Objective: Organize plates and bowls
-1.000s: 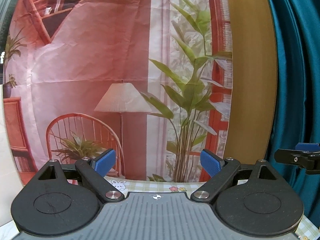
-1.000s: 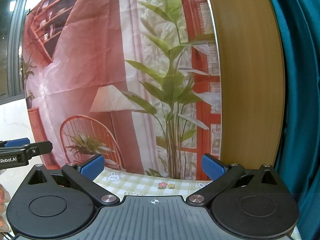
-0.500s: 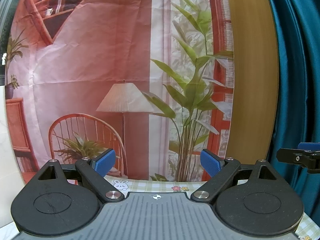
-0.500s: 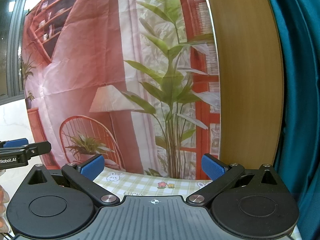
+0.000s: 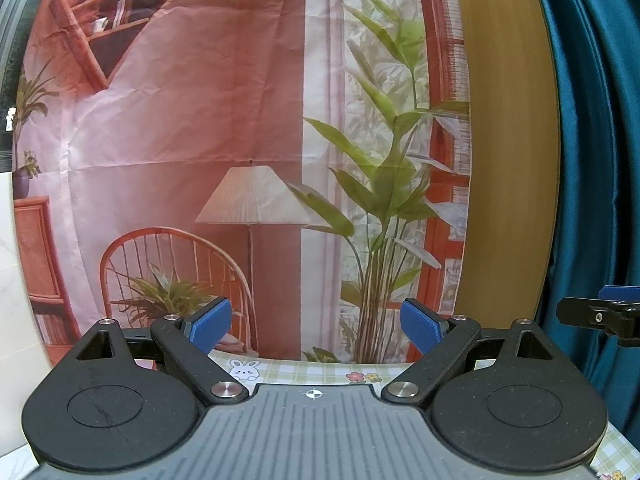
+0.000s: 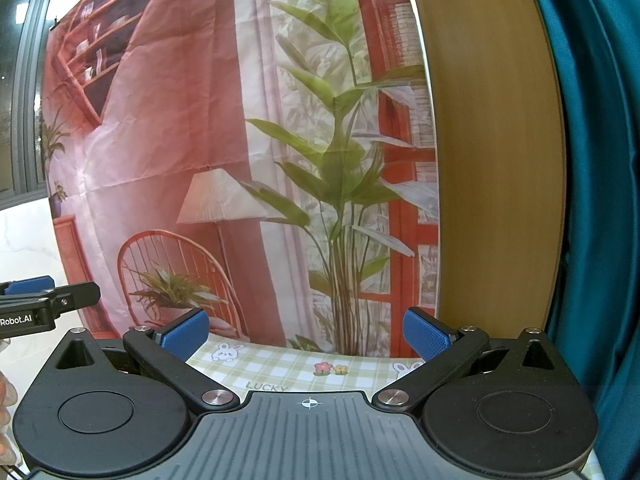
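Observation:
No plates or bowls show in either view. My left gripper point(image 5: 316, 325) is open and empty, its blue pads wide apart, held level and facing the printed backdrop. My right gripper point(image 6: 306, 333) is also open and empty, facing the same way. The right gripper's fingertip shows at the right edge of the left wrist view point(image 5: 600, 314). The left gripper's fingertip shows at the left edge of the right wrist view point(image 6: 48, 296). Both grippers hover above the far part of a green checked tablecloth point(image 6: 280, 364).
A printed backdrop point(image 5: 240, 140) with a lamp, chair and plant hangs straight ahead. A wooden panel point(image 5: 508, 160) and a teal curtain point(image 5: 592, 140) stand to the right. A white marble wall point(image 6: 24, 240) is at the left.
Both views have shifted only slightly; the backdrop sits a little further right in the left wrist view. Both grippers stay open.

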{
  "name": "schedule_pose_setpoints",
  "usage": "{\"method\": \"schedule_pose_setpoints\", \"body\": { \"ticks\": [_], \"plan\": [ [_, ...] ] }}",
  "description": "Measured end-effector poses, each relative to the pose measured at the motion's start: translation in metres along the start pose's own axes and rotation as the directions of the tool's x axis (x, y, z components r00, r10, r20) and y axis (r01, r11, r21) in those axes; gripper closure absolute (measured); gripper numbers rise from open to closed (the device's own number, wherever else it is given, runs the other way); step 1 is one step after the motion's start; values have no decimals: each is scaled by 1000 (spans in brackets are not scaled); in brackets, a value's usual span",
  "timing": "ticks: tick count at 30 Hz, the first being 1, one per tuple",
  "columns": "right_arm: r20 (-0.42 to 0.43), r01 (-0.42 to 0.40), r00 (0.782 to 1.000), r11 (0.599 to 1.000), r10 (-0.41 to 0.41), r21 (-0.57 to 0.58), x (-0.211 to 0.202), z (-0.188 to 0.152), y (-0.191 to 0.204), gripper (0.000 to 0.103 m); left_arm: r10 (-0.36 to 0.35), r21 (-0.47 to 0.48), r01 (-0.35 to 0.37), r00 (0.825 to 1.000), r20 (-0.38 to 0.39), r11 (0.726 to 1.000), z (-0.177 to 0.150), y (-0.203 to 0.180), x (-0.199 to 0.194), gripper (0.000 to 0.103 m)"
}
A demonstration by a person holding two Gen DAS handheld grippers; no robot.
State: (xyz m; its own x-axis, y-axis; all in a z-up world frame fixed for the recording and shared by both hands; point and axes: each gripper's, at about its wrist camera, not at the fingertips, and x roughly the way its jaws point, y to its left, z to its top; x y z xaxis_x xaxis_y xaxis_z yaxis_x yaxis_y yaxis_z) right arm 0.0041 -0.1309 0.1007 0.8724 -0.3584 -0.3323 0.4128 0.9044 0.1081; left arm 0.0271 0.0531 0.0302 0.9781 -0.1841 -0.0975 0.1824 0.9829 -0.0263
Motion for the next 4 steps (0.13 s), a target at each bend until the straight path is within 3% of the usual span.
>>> {"method": "schedule_pose_setpoints", "body": {
  "ticks": [4],
  "plan": [
    [0, 3, 1000, 1000, -3, 3, -1, -2, -2, 0, 4, -5, -4, 1000, -2, 1000, 0, 1, 1, 10]
  ]
}}
